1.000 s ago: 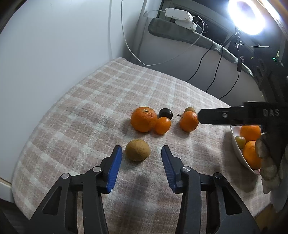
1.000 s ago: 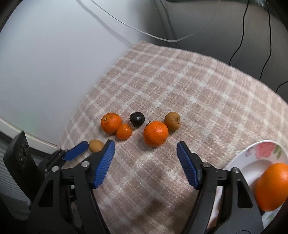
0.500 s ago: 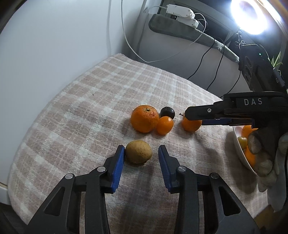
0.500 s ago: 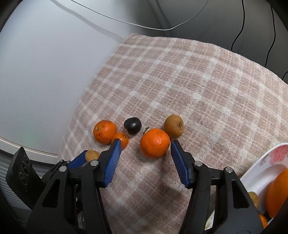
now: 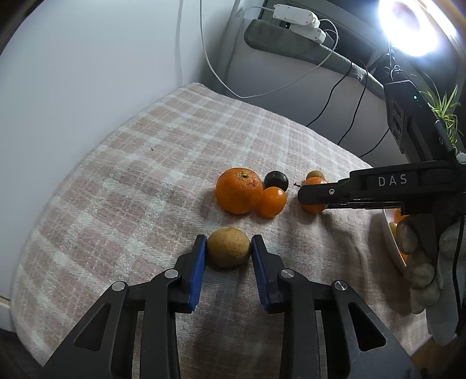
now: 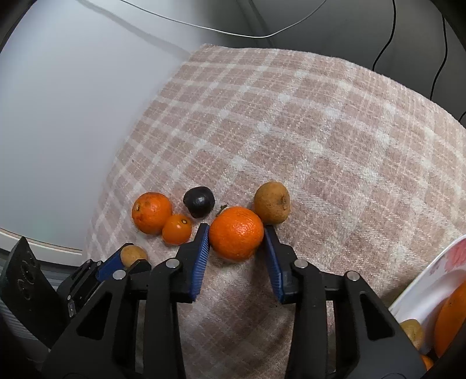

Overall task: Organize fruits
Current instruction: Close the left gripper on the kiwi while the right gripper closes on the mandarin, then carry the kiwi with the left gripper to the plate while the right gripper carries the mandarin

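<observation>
My left gripper [image 5: 228, 247] is shut on a brown kiwi [image 5: 229, 247] that rests on the plaid cloth [image 5: 151, 163]; the kiwi also shows in the right wrist view [image 6: 133, 255]. My right gripper [image 6: 236, 233] is shut on an orange [image 6: 236, 233], also on the cloth; it shows in the left wrist view [image 5: 313, 204] partly behind the right gripper's finger. Beyond lie a large orange [image 5: 238, 191], a small orange [image 5: 272, 202], a dark round fruit [image 5: 276, 180] and a second kiwi [image 6: 272, 206].
A white floral plate [image 6: 428, 287] with oranges and a small brown fruit sits at the right edge. A white wall stands to the left. Cables, a power strip [image 5: 300, 17] and a bright lamp [image 5: 413, 26] are behind the table.
Both grippers moved forward and closed: the left jaws came onto the kiwi, the right jaws onto the orange. The fruits have not been lifted.
</observation>
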{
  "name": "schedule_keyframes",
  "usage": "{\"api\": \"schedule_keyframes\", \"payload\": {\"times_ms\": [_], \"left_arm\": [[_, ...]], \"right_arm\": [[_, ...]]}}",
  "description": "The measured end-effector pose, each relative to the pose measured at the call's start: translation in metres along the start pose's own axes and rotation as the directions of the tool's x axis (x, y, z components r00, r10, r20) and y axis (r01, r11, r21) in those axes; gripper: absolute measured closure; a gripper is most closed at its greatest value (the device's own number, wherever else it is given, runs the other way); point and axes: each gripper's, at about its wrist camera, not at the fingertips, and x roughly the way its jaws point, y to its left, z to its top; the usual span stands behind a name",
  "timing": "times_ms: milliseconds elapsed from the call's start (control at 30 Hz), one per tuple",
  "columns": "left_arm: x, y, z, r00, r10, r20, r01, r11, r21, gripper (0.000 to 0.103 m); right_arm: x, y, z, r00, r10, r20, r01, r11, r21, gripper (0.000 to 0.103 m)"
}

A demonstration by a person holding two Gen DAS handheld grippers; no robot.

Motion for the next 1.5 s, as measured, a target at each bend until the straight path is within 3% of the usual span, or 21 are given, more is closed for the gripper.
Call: {"api": "schedule_keyframes", "payload": {"times_ms": [467, 767, 1500], "left_arm": [[-0.012, -0.006, -0.001, 1.000, -0.005, 0.018, 0.005, 1.000, 0.005, 0.075], [-0.025, -0.022, 0.001, 0.999, -0.036, 0.039, 0.035, 0.999, 0.021, 0.075], [-0.044, -0.094, 0.000, 0.988, -0.138, 0.067, 0.129, 0.983, 0.128, 0.075]], "right_arm": [[-0.022, -0.001, -0.008, 0.999, 0.036, 0.038, -0.036, 0.999, -0.001, 0.066], [-0.067, 0.003, -0.027, 0.992, 0.056, 0.116, -0.050, 0.997, -0.056, 0.066], [-0.167, -0.048, -0.090, 0.959, -0.002, 0.284, 0.009, 1.000, -0.025, 0.066]]}}
